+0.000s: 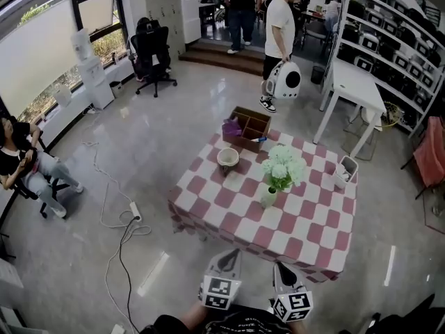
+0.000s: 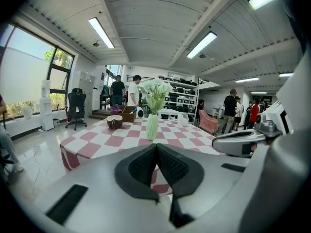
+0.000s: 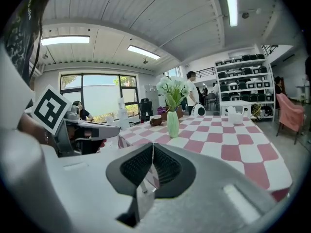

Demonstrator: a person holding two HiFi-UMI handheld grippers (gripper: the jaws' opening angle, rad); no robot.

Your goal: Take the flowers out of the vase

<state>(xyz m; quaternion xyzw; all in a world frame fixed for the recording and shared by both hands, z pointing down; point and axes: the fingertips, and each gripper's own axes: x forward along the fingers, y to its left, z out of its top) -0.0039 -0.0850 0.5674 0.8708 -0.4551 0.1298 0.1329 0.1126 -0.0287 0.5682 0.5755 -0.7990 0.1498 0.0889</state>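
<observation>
Both grippers are nearest, short of the surface's near edge: left gripper [image 1: 229, 256], right gripper [image 1: 278, 266]. On each, the jaws are fully closed, pads meeting, with nothing held; each gripper view confirms it. The task hasn't started and nothing has been touched.

Next out is the surface [image 1: 306, 232], under a pink-and-white checked cloth. The vase [image 1: 269, 197] is pale green and narrow, upright around mid-surface and well apart from everything else. The flowers [image 1: 284, 164] are all in it, a white cluster on green stems, wide compared with the vase.

Beyond that, a bowl [image 1: 228, 158] sits toward the far-left edge, a wooden box [image 1: 247, 127] at the far corner, and a white holder [image 1: 345, 171] at the right edge.

Risks as I read them:
- The vase looks slim and top-heavy. Pulling the stems at an angle with nothing bracing it likely tips it or drags it. One gripper should hold the vase while the other lifts straight up.
- Both jaws need opening before contact, or closed tips will knock the vase.
- A hard pinch could crush the stems, and a loose one leaves some behind.
- The cloth could slide under the vase.
- I can't tell whether there's water inside, so a spill is possible.
</observation>
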